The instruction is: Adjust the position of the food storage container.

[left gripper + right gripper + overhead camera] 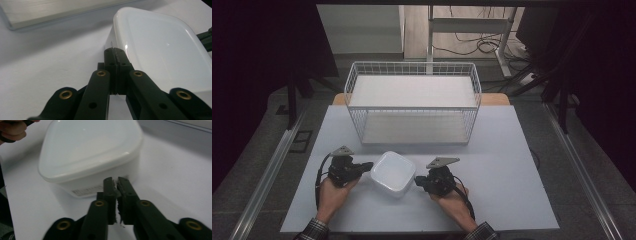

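A white, rounded-square lidded container sits on the white table between my two grippers. My left gripper is at its left corner, and in the left gripper view the black jaws are shut, with their tips against the container's edge. My right gripper is at its right side. In the right gripper view its jaws are shut in front of the container's wall, just under the lid's rim. I cannot tell whether either gripper pinches any part of the rim.
A white wire rack with two flat shelves stands behind the container at the table's far side. The white table sheet stretches to both sides. Dark stands and cables lie beyond the table.
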A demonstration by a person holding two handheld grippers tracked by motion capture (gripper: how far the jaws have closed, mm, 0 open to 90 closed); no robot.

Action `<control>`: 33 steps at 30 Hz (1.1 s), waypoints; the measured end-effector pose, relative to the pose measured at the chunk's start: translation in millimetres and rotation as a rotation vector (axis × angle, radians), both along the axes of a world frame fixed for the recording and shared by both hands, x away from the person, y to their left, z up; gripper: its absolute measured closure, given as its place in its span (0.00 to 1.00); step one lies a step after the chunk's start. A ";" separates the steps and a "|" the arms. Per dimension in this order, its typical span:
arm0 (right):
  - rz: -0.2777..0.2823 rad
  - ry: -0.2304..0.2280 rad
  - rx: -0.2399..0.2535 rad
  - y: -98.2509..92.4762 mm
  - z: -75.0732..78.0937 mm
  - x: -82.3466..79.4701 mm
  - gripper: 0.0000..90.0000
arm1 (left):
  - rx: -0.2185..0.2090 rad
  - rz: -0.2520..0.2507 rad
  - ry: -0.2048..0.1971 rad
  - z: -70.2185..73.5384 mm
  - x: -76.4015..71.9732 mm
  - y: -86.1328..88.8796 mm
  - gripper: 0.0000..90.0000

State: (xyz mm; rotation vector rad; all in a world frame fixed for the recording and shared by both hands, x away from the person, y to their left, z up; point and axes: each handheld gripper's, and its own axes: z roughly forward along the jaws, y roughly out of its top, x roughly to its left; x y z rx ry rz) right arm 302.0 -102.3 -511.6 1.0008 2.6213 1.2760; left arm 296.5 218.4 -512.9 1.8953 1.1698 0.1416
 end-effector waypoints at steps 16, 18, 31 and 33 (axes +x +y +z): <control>-0.039 -0.003 -0.077 -29.0 5.7 -2.8 0.99 | 0.058 -0.113 0.052 -3.9 -13.4 -45.0 1.00; -0.060 -0.008 -0.092 -40.0 7.6 -3.0 0.99 | 0.051 -0.142 0.057 -4.8 -16.8 -55.8 1.00; -0.105 -0.011 -0.117 -64.7 14.0 -12.9 0.99 | 0.040 -0.175 0.057 -8.6 -20.9 -78.1 1.00; -0.101 -0.007 -0.121 -64.3 13.8 -12.8 0.99 | 0.035 -0.177 0.056 -9.7 -19.2 -76.8 1.00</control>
